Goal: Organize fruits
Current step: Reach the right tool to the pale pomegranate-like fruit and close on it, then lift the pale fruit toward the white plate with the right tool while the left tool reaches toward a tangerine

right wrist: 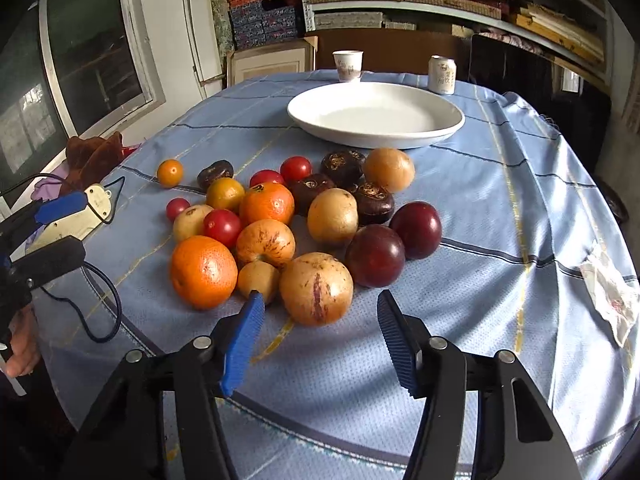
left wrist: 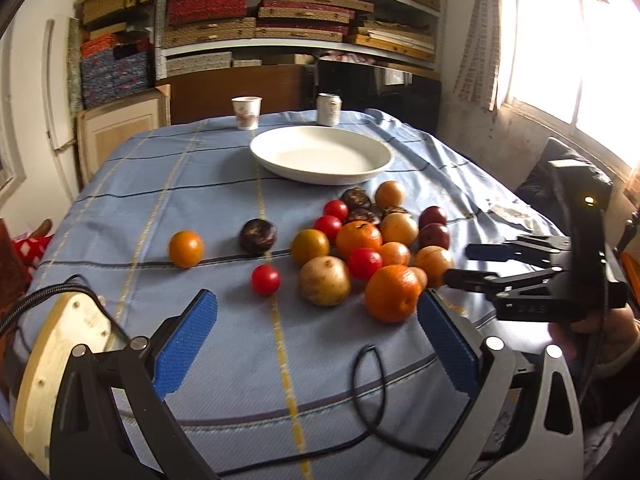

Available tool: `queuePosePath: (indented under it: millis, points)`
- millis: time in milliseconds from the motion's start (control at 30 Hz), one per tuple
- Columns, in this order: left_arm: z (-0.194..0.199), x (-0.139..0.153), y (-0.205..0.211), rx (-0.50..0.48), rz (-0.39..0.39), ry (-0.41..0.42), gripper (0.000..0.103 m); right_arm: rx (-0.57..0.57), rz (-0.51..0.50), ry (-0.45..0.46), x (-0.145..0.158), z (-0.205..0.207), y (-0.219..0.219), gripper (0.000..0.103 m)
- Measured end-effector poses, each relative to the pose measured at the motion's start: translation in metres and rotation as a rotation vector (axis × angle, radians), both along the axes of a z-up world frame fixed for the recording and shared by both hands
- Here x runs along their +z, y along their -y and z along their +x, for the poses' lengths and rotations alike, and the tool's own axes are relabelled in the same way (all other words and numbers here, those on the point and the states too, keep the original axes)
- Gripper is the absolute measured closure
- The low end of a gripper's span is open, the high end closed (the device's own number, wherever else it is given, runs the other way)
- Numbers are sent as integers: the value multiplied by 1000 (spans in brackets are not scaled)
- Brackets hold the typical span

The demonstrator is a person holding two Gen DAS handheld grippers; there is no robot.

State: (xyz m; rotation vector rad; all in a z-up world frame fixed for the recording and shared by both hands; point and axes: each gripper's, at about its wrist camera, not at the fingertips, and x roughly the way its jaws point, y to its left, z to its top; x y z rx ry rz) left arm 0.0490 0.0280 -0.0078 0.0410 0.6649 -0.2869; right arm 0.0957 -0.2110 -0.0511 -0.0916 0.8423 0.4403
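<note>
Step in hand, judged: first fruit to be taken from the pile and moved to the white plate (right wrist: 376, 114), which was bare. Fruit pile sat mid-cloth, just in front of the plate; none on it yet.

L to R, right wrist view: left gripper (right wrist: 52, 224) was seen at far left edge, near the cable, well apart from the pile; jaws apart, nothing between. Large orange (right wrist: 203, 272) lay at front-left of pile, small tan fruit (right wrist: 258, 280) touching it on the right. Big tan streaked fruit (right wrist: 316, 288) lay nearest the right gripper (right wrist: 320, 336), partly between the blue pads but not pressed; jaws stood part-open, empty. Two dark red plums (right wrist: 376, 256) lay just right of it, touching.

For a clean pick, approx: gripper to be eased fwd till pads straddle the widest part of the tan fruit, left pad kept off the small fruit beside it, closed gently since round fruit was likely to roll and nudge neighbours.

Pose: both grippers were pitched down toward cloth; right one close in at pile front, left one held back.
</note>
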Motion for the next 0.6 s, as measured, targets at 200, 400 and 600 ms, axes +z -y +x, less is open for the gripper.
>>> queuePosePath:
  millis: [200, 400, 600]
  points:
    - [11, 0, 13, -38, 6, 0, 5, 29, 8, -64, -10, 16, -4, 53]
    - [18, 2, 14, -43, -1, -11, 5, 47, 53, -100, -15, 25, 1, 60]
    - [24, -3, 34, -102, -23, -48, 20, 37, 101, -82, -6, 15, 15, 61]
